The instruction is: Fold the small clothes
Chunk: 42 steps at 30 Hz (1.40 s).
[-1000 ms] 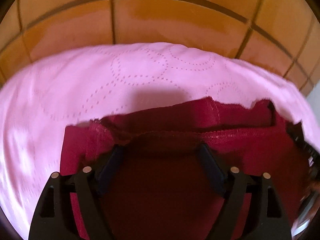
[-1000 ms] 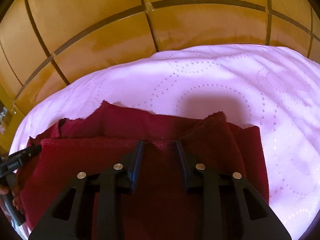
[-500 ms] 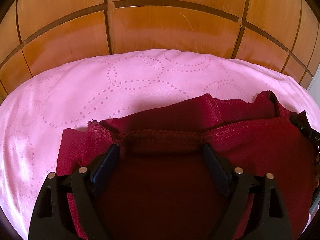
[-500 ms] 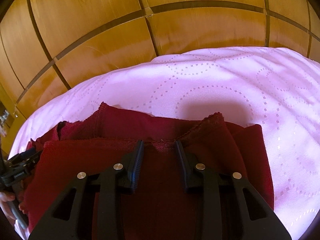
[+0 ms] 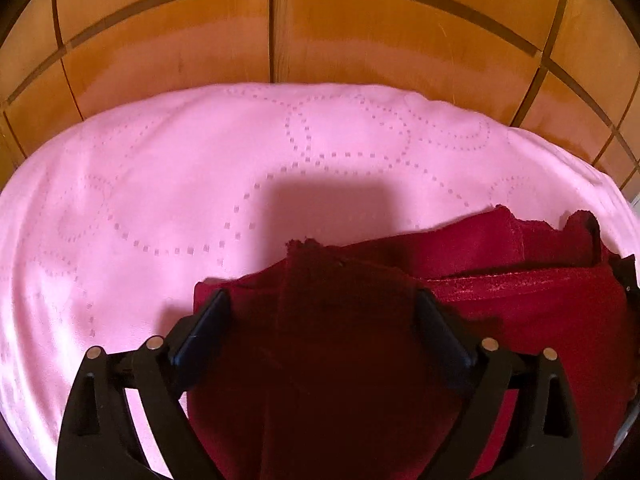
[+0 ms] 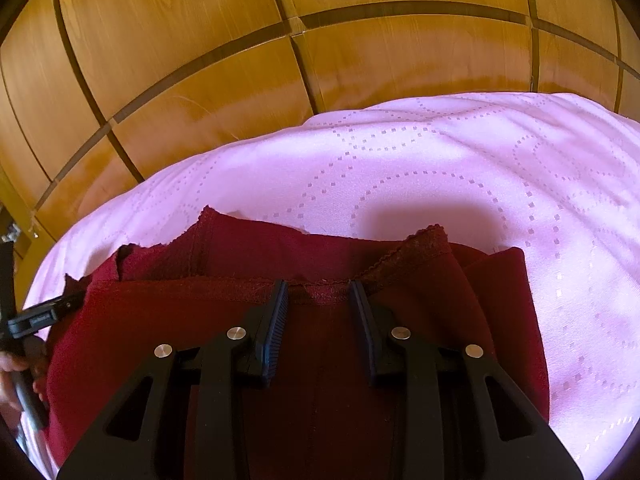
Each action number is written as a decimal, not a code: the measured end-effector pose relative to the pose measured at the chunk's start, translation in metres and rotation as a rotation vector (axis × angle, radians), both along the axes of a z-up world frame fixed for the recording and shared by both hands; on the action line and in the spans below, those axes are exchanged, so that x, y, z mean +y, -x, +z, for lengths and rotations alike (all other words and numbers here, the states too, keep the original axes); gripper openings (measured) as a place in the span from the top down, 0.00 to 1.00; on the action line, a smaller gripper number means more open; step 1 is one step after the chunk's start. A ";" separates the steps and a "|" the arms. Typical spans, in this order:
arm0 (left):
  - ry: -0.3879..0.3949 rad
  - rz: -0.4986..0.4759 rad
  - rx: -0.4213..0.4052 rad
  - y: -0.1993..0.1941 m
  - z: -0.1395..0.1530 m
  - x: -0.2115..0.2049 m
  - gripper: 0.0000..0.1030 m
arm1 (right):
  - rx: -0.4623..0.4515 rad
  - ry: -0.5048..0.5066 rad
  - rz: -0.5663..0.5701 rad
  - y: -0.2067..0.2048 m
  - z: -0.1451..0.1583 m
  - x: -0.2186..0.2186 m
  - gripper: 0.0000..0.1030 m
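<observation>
The dark red garment [image 5: 520,300] lay on a pink bedcover [image 5: 200,184] patterned with dotted rings, close to the cover's near edge and folded over on itself, so that a lower layer with a frayed, scalloped hem showed beyond the upper one. Behind the far edge of the bedcover rose a wooden panelled wall [image 5: 360,40].

In the left wrist view, the left gripper [image 5: 322,300] stood over the garment's left end with its fingers spread wide; a raised hump of the red cloth filled the space between them. The fabric ran off to the right, where its far end reached the right edge of the view.

In the right wrist view, the right gripper [image 6: 319,292] sat at the folded top edge of the garment [image 6: 420,280], its ribbed pads only a narrow way apart with a small stretch of the stitched hem between them. Whether the pads actually pressed on that hem could not be told. At the left of that view the left gripper [image 6: 44,314] appeared as a dark tool touching the garment's other end, part of the person's hand [image 6: 10,368] beside it.
</observation>
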<state>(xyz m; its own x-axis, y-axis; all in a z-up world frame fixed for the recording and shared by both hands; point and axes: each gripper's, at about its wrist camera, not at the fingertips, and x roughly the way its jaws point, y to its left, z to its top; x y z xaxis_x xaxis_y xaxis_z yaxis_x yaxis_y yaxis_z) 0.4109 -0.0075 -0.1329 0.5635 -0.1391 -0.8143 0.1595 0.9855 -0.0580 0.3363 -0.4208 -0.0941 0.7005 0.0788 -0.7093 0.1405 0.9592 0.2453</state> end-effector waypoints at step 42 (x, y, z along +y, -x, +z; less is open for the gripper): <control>0.110 -0.004 -0.094 0.098 -0.003 0.009 0.03 | -0.184 -0.234 -0.170 0.150 0.036 -0.031 0.41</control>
<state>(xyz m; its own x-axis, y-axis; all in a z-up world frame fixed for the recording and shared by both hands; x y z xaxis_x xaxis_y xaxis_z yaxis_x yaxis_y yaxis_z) 0.3134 0.0017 -0.1360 0.6358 -0.2270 -0.7377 0.1728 0.9734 -0.1506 0.1862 -0.4520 -0.0586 0.8319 0.0960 -0.5465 0.2264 0.8405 0.4922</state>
